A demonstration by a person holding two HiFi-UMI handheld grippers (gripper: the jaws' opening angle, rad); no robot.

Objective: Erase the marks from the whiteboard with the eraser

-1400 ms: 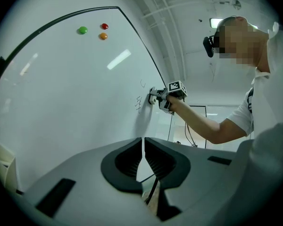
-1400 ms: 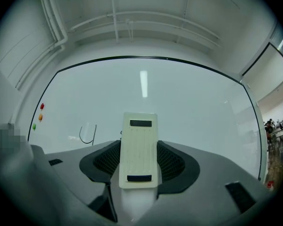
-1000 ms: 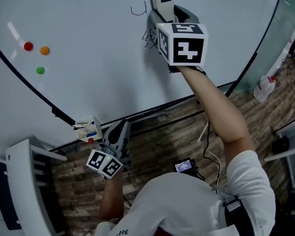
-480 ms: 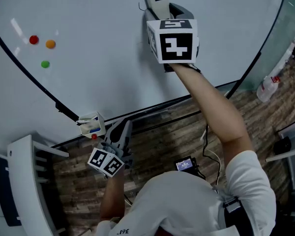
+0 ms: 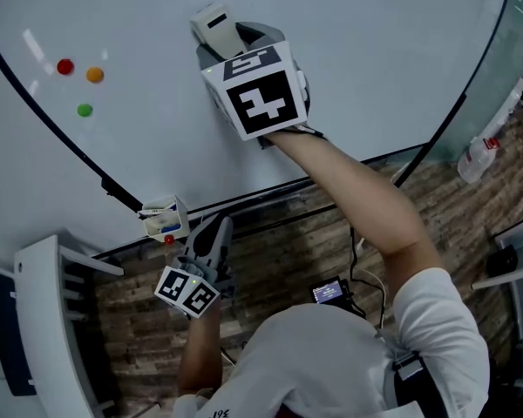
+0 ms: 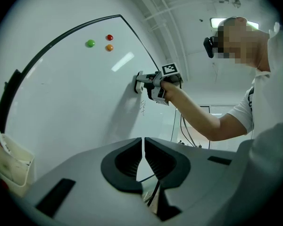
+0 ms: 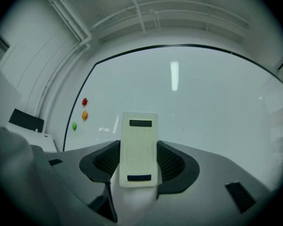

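Closest in, at about 7 o'clock of the head view: left gripper [image 5: 214,226], down low over the wood-look floor [image 5: 288,251]. Fingers pinched fully together with nothing between them, clear as day in the left gripper view [image 6: 144,147]. Points up toward the board's lower edge, just below a small white holder [image 5: 161,219] sitting at the frame.

Further out, around 12 o'clock: right gripper [image 5: 229,42] at the end of an outstretched arm, marker cube facing the camera. Fingers clamped on the eraser [image 5: 212,24], one on each side of its lower half in the right gripper view [image 7: 139,147], upper half poking out past the tips. Looks pressed against the whiteboard [image 5: 375,59], going by the left gripper view.

On the board itself: a little dark scribble [image 6: 143,107] just below the right gripper, seen only in the left gripper view and hidden behind the cube from the head. Way over at 10 o'clock, three round magnets: red [image 5: 65,66], orange [image 5: 94,74], green [image 5: 84,110], well apart from the eraser.

Off at 3 o'clock, past the board's corner: a spray bottle [image 5: 478,159].
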